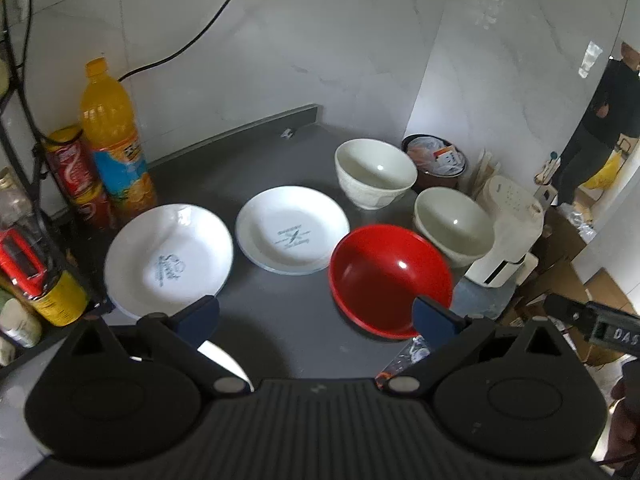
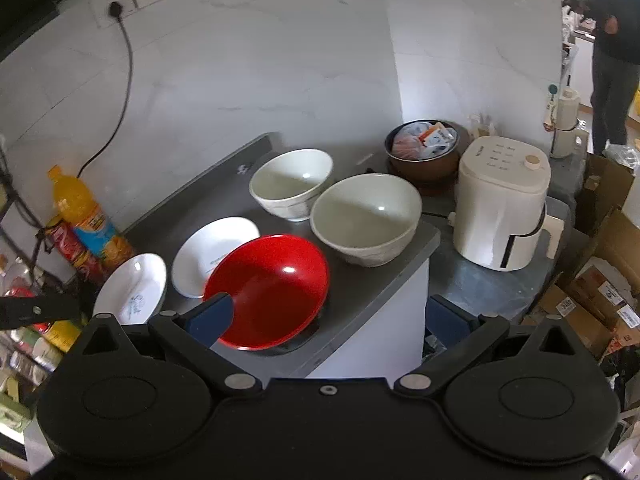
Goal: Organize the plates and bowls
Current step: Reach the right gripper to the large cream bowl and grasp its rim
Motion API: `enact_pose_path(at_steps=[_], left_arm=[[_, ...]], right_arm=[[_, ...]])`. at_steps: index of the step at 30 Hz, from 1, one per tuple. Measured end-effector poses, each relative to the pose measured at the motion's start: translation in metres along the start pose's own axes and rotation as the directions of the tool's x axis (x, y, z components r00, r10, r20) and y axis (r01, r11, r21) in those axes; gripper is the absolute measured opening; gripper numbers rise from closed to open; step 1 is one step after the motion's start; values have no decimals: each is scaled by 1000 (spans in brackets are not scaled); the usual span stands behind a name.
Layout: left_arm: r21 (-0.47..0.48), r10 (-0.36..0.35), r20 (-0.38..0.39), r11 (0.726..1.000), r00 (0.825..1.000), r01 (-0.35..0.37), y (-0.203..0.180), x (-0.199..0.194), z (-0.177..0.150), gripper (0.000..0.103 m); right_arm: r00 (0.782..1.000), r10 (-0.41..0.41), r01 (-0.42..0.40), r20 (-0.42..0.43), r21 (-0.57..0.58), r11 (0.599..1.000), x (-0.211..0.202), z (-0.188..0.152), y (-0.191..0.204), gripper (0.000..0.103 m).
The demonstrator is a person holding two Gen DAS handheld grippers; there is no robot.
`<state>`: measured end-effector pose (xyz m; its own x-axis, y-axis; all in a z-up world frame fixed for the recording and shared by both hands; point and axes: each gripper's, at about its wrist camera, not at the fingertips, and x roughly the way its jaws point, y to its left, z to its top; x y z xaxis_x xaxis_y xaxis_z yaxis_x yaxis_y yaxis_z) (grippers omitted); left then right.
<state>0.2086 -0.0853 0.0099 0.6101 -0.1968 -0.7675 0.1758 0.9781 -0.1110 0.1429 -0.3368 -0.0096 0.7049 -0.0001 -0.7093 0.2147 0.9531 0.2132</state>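
On the grey counter (image 1: 256,168) lie two white printed plates, one at the left (image 1: 168,256) and one in the middle (image 1: 292,230). A red bowl (image 1: 390,276) sits tilted near the counter's right edge, behind it two cream bowls (image 1: 374,172) (image 1: 452,228). My left gripper (image 1: 316,318) hovers open above the counter's front, between the left plate and the red bowl. My right gripper (image 2: 330,320) is open too, with its left fingertip (image 2: 212,318) over the red bowl's (image 2: 268,288) near rim. Neither holds anything.
An orange juice bottle (image 1: 110,136) and crisp cans (image 1: 74,168) stand at the back left beside a cluttered rack (image 1: 24,264). A white air fryer (image 2: 502,204) and a brown pot (image 2: 424,152) sit to the right. Cardboard boxes (image 2: 592,296) lie below. A person (image 2: 612,52) stands far right.
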Motion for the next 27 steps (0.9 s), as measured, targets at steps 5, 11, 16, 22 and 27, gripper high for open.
enact_pose_path(at_steps=[5,11,16,22,27], left_arm=[[-9,-13,-12,1000,1000,13,-7,19,16,102],[-25,-29,1,999,1000,29,-15,44,33,102],[-64,-19,-1,998,1000,19,-20,65,48,101],[-78,-26,1,997,1000,26,-30,97,69,100],[-75,-25,-6,997,1000,25,-47,127,81,100]], right_arm=[[999,-30,30,-14,37,999,13,11,-12,103],[1000,-21,21,-13,20,1000,30,24,-19,103],[1000,-13,13,-18,10,1000,55,38,-25,103],[1000,-19,19,-16,-6,1000,85,58,-31,103],[999,-19,17,-45,-43,999,116,68,-41,103]])
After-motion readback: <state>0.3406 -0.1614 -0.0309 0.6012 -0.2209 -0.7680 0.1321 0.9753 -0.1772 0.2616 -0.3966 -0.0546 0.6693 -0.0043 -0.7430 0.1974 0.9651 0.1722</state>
